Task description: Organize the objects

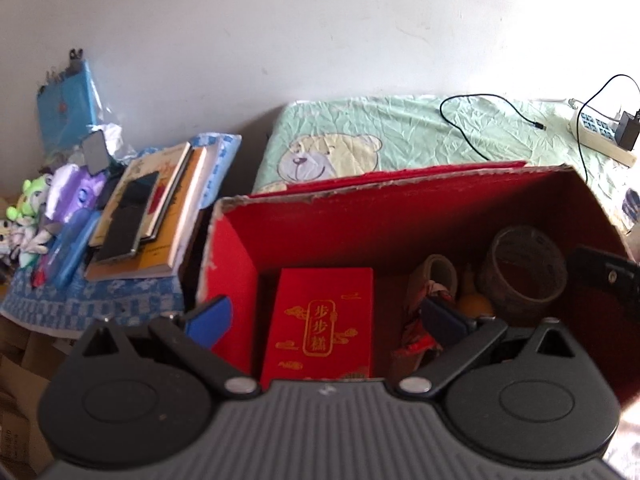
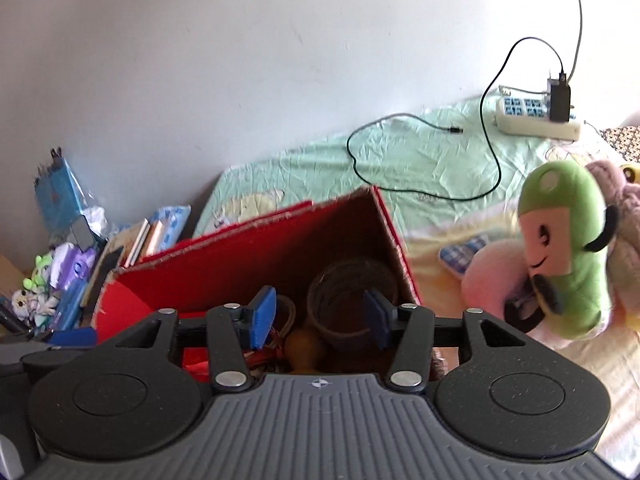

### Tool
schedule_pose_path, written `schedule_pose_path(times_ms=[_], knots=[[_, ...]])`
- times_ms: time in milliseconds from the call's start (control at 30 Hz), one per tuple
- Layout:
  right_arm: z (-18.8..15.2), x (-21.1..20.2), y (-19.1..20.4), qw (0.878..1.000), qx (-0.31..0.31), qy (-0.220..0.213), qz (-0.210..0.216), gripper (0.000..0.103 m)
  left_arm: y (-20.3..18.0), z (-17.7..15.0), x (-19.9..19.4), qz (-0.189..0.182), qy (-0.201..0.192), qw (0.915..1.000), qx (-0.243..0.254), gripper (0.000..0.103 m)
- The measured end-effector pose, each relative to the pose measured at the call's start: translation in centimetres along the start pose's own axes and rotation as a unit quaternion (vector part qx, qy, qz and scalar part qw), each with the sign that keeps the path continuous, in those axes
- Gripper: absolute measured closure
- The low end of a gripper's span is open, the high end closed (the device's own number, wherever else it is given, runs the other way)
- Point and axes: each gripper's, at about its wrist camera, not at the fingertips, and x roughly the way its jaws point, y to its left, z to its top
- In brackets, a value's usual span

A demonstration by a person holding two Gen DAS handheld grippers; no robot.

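Note:
A red cardboard box (image 1: 400, 208) stands open on the bed. Inside lie a red packet with gold characters (image 1: 320, 320), a brown tape roll (image 1: 522, 272), a smaller roll (image 1: 440, 270) and a yellow round thing (image 1: 474, 304). My left gripper (image 1: 326, 322) is open and empty, its fingers straddling the box's left wall, above the red packet. My right gripper (image 2: 320, 320) is open and empty over the box (image 2: 248, 252), above the tape roll (image 2: 352, 304). A green plush toy (image 2: 564, 248) stands on the bed right of the box.
A stack of books (image 1: 148, 216), small toys and blue items sit on a blue cloth at the left. A power strip (image 2: 536, 116) with a charger and black cable (image 2: 420, 152) lies on the green bedsheet. Pink plush (image 2: 492, 276) is behind the green toy.

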Motion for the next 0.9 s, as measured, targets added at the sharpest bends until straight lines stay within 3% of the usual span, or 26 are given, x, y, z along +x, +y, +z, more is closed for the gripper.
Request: schedule_pose_path(times_ms=[467,633,800,900], knots=[[0.0,-2.2,-0.2,0.998,-0.044,0.001,0.054,0.041,-1.1,-1.8,-5.7,0.017,-0.004,0.9996,-0.023,0.0],[0.0,-3.3,-0.9,0.995,-0.065,0.004,0.072,0.04,-1.4,-2.3,-7.0,-0.007,-0.002,0.9982,-0.059,0.0],[0.0,-4.1,-1.8,0.994,-0.08,0.003,0.075,0.038,-2.2,-3.3,-7.8,0.001,0.002,0.9963,-0.086,0.0],[-0.1,-4.7,-2.5,0.993,-0.081,-0.005,0.081,0.036,-2.4,-4.2,-8.5,-0.019,-0.004,0.9946,-0.102,0.001]])
